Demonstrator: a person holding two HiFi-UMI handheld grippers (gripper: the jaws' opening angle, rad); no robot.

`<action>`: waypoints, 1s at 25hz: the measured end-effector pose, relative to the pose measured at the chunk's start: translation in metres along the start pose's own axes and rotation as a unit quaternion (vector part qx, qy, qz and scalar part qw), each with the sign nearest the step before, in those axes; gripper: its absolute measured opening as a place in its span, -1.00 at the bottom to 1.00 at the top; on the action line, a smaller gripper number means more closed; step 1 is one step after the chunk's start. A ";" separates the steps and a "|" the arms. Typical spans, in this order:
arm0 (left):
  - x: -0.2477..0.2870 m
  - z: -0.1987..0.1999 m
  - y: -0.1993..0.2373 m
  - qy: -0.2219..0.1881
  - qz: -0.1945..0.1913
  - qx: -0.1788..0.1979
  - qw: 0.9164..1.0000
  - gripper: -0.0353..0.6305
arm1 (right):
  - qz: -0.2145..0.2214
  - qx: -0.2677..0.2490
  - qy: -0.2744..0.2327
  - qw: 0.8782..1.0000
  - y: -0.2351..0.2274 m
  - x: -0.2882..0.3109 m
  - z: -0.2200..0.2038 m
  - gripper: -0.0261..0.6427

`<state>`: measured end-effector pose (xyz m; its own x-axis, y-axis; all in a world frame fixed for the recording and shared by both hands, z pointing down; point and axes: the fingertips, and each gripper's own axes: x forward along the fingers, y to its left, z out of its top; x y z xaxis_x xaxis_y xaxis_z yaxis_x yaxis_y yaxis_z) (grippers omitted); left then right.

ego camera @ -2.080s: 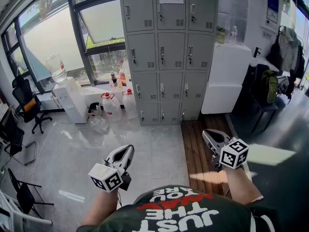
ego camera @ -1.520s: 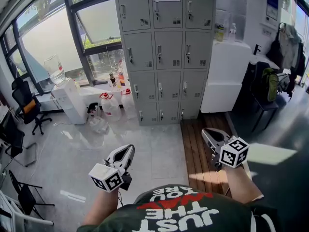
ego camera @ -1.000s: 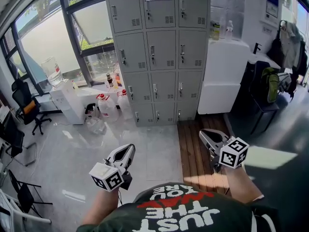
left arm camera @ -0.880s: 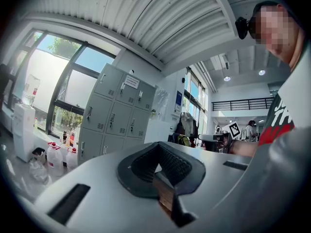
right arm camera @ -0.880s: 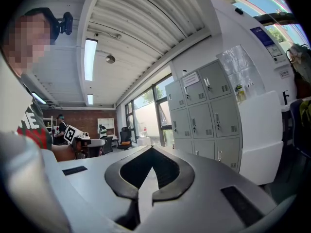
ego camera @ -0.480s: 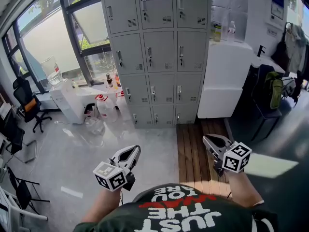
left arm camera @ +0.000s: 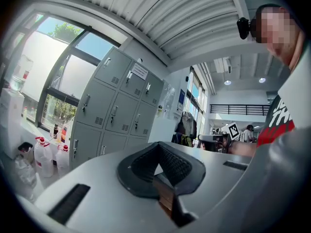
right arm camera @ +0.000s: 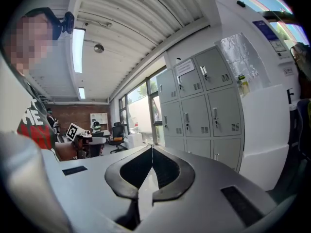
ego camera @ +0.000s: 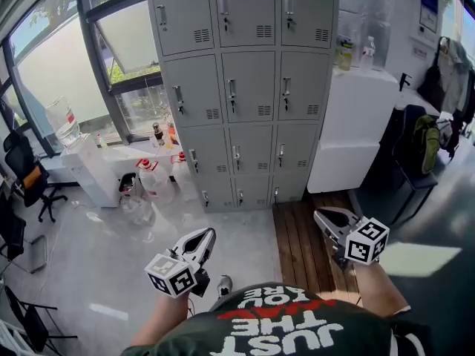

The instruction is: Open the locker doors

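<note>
left gripper (ego camera: pixel 210 233) and right gripper (ego camera: pixel 318 215) both pinched closed, empty — lockers (ego camera: pixel 245 87) (doors closed) well ahead.

We look steeply down from head height toward the grey lockers (ego camera: pixel 245 87), well ahead. Both gripper views, lower, face them level and share them.

The lockers (ego camera: pixel 245 87) before you are plain pale grey. Your left gripper (ego camera: pixel 206 234) and right gripper (ego camera: pixel 320 215) are silver-grey (their cubes carry black-and-white square markers). The water jugs (ego camera: pixel 156 185) have red caps.
</note>
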<state>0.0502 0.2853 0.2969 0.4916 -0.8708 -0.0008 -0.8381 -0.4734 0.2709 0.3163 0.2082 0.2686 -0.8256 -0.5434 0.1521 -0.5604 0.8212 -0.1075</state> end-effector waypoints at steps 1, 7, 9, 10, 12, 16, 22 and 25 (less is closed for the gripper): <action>0.011 0.005 0.024 -0.003 -0.008 -0.002 1.000 -0.88 | -0.009 0.000 -0.004 1.000 -0.008 0.022 0.006 -0.82; 0.063 0.064 0.165 0.000 -0.038 0.016 0.999 -0.88 | -0.020 0.011 -0.026 0.999 -0.031 0.172 0.068 -0.82; 0.074 0.083 0.210 0.001 -0.037 0.027 0.999 -0.88 | -0.020 0.006 -0.037 0.999 -0.038 0.216 0.090 -0.82; 0.079 0.090 0.232 0.002 -0.036 0.028 0.999 -0.88 | -0.020 0.004 -0.041 0.999 -0.041 0.235 0.098 -0.82; 0.092 0.101 0.270 0.003 -0.034 0.025 0.999 -0.88 | -0.021 0.005 -0.044 0.999 -0.051 0.269 0.107 -0.82; 0.126 0.109 0.315 0.008 -0.036 0.010 0.999 -0.88 | -0.028 0.020 -0.030 0.999 -0.085 0.317 0.109 -0.82; 0.185 0.103 0.347 0.029 -0.024 0.012 0.999 -0.88 | -0.016 0.030 -0.033 0.999 -0.153 0.364 0.114 -0.82; 0.222 0.107 0.351 0.027 -0.006 0.021 0.999 -0.88 | 0.002 0.022 -0.039 0.999 -0.197 0.378 0.125 -0.82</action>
<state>-0.1601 -0.0885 0.2893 0.5122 -0.8575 0.0485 -0.8412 -0.4895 0.2297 0.1066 -0.1807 0.2241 -0.8294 -0.5536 0.0746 -0.5581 0.8158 -0.1514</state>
